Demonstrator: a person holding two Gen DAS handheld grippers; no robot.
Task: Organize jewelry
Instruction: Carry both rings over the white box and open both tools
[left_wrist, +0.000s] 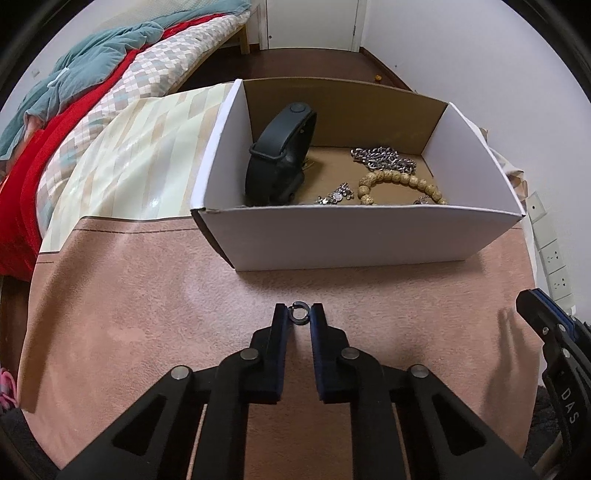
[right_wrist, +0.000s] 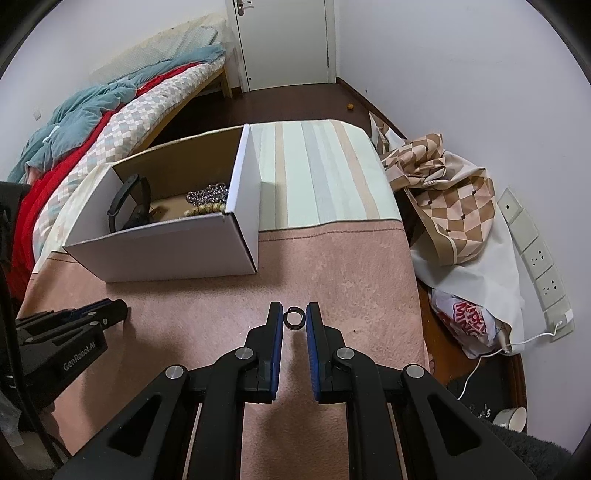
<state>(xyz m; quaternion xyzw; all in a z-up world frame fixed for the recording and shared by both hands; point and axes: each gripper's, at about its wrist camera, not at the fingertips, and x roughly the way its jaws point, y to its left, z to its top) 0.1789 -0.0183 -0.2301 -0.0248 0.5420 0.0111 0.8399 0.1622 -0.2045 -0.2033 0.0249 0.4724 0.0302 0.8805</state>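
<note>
My left gripper (left_wrist: 298, 311) is shut on a small dark ring (left_wrist: 298, 313), low over the pink cloth (left_wrist: 147, 314) and just in front of a white cardboard box (left_wrist: 351, 236). Inside the box lie a black wristband (left_wrist: 280, 155), a silver chain (left_wrist: 384, 158), a tan beaded bracelet (left_wrist: 402, 182) and a small silver piece (left_wrist: 334, 195). Over the same cloth, to the right of the box (right_wrist: 166, 254), my right gripper (right_wrist: 294, 310) is shut on a second dark ring (right_wrist: 294, 318). Each gripper shows at the edge of the other's view: the right one (left_wrist: 546, 321) and the left one (right_wrist: 74, 325).
A striped mat (right_wrist: 314, 173) covers the table behind the pink cloth. A bed with red and teal bedding (left_wrist: 74, 92) lies to the left. A checked cloth bag (right_wrist: 450, 206), a printed plastic bag (right_wrist: 465, 321) and a power strip (right_wrist: 535, 258) sit past the table's right edge.
</note>
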